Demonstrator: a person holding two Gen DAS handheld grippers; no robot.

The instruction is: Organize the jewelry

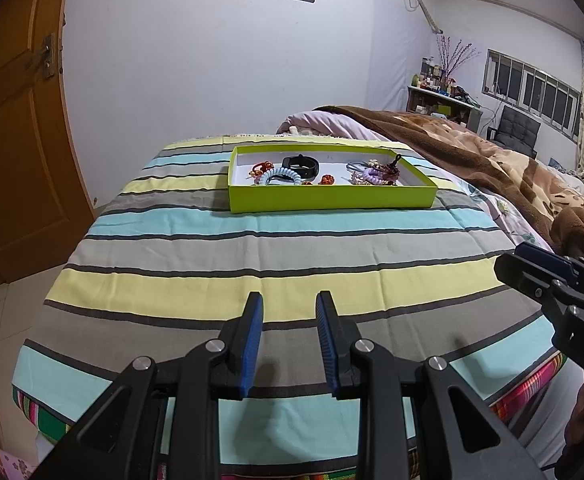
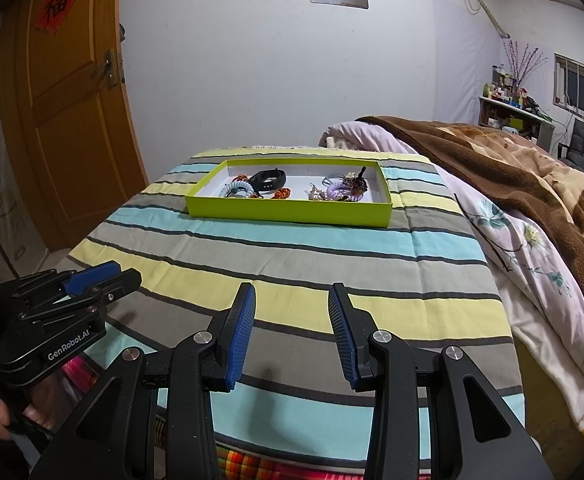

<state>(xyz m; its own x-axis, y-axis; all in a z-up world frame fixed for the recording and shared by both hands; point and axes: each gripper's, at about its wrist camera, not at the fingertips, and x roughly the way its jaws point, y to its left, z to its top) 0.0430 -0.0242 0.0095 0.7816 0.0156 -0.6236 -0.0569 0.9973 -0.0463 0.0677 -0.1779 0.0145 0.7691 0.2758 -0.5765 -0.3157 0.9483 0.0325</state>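
A lime-green shallow box (image 1: 332, 197) (image 2: 287, 212) sits on the striped cloth at the far end of the bed. Inside lie a black wristband (image 1: 300, 165) (image 2: 267, 179), a light-blue coil hair tie (image 1: 281, 176) (image 2: 237, 190), a purple coil hair tie (image 1: 375, 174) (image 2: 342, 191), small red-orange ornaments (image 1: 326, 179) (image 2: 281, 193) and other small pieces. My left gripper (image 1: 288, 300) is open and empty, well short of the box. My right gripper (image 2: 292, 292) is open and empty, also near the front edge. Each gripper shows in the other's view: the right (image 1: 532, 272), the left (image 2: 103, 276).
The striped cloth (image 1: 251, 264) (image 2: 312, 264) covers the bed end. A brown blanket (image 1: 472, 148) (image 2: 512, 160) and floral quilt (image 2: 532, 248) lie on the right. A wooden door (image 1: 7, 140) (image 2: 71, 120) stands left. A cluttered shelf (image 1: 440, 92) and a chair (image 1: 520, 128) stand far right.
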